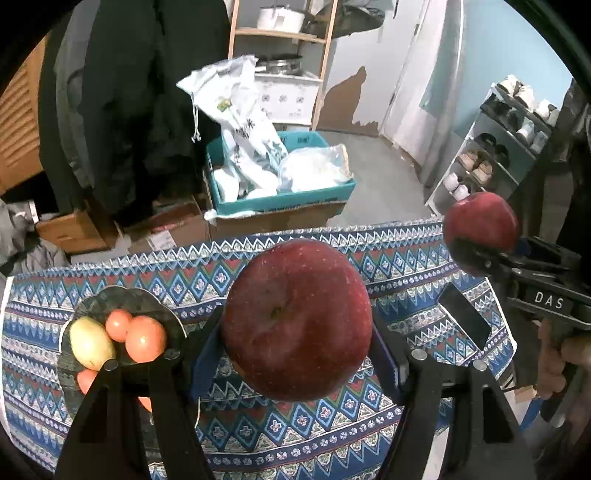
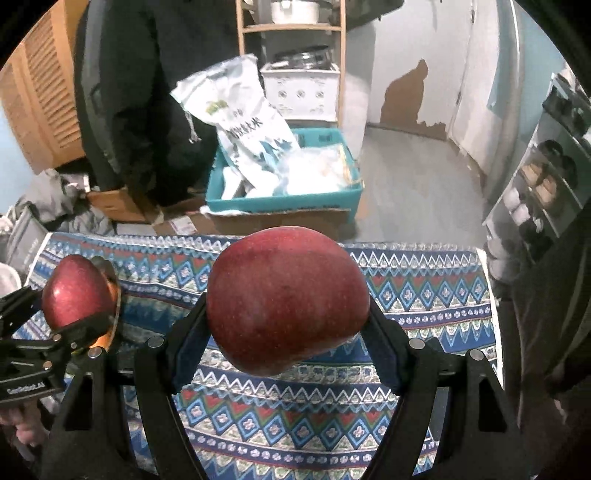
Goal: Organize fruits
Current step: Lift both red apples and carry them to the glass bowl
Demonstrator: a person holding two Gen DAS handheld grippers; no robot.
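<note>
My left gripper (image 1: 297, 332) is shut on a big red apple (image 1: 297, 319) and holds it above the patterned tablecloth (image 1: 295, 435). My right gripper (image 2: 288, 317) is shut on a second red apple (image 2: 288, 295), also held above the cloth. In the left wrist view the right gripper (image 1: 476, 247) with its apple (image 1: 480, 221) shows at the right. In the right wrist view the left gripper (image 2: 79, 314) with its apple (image 2: 75, 291) shows at the left. A dark plate (image 1: 122, 299) at the left holds a yellow fruit (image 1: 90, 343) and several orange fruits (image 1: 146, 338).
A black phone (image 1: 465, 321) lies on the cloth at the right. Beyond the table's far edge stand a teal crate (image 1: 280, 199) with white bags, cardboard boxes (image 1: 74, 229), a wooden shelf (image 1: 280, 33) and a shoe rack (image 1: 491, 155).
</note>
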